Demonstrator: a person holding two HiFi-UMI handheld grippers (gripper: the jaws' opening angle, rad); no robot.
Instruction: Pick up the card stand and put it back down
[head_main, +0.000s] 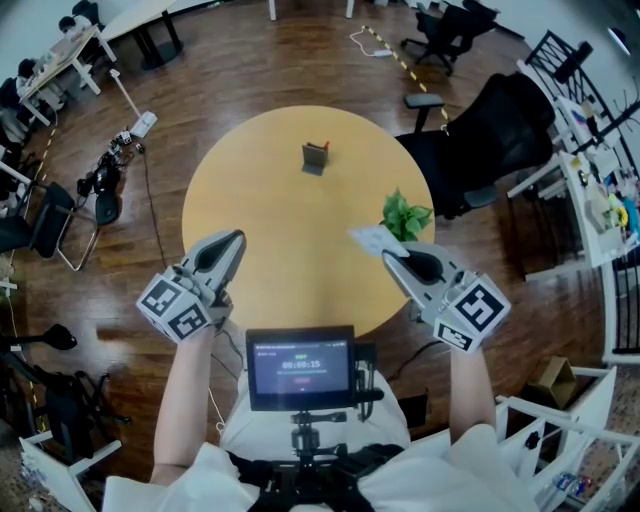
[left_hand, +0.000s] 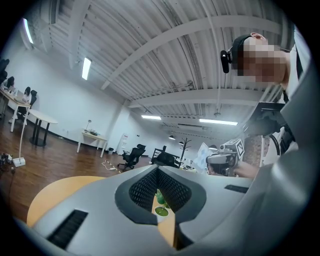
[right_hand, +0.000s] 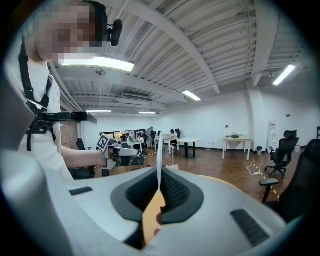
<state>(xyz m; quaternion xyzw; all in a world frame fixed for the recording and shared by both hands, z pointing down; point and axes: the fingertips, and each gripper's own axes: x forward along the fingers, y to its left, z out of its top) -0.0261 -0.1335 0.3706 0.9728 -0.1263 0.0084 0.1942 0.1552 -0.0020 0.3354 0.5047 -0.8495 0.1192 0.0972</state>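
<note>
1. Pale wood forms the round table (head_main: 260, 200) shown in the head view. The dark card stand (head_main: 316, 157) is seen only here, set towards the table's far side. It is well apart from the left gripper (head_main: 237, 239) and the right gripper (head_main: 388, 255).
2. In the left gripper view, the fingers (left_hand: 145, 187) are brought together and nothing is held. A small green plant (left_hand: 161, 200) is glimpsed through the slit beneath them.
3. In the right gripper view, the jaws are clamped on a thin white card (right_hand: 159, 152), seen edge-on.
</note>
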